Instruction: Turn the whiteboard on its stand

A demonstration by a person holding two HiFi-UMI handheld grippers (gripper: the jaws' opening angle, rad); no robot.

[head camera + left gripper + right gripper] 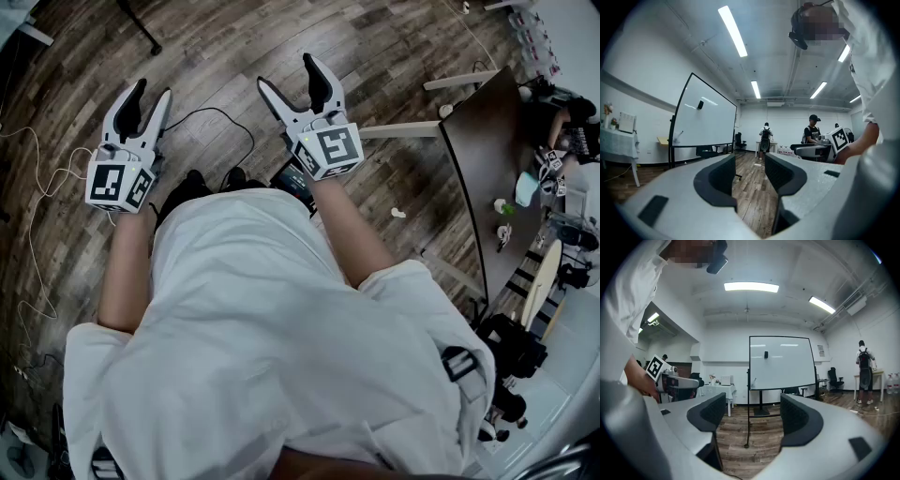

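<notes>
A: State of the left gripper (153,91) and right gripper (289,73)?
B: Both open, the right wider; nothing between the jaws.
A: Location of the whiteboard (780,363)?
B: Well ahead of the right gripper, upright on its stand (761,401).

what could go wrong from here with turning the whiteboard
Loose cables trail over the floor beside the person's feet, so walking to the board may snag one. The whiteboard seems to stand near a cloth-covered table, so a swinging edge might strike it.
</notes>
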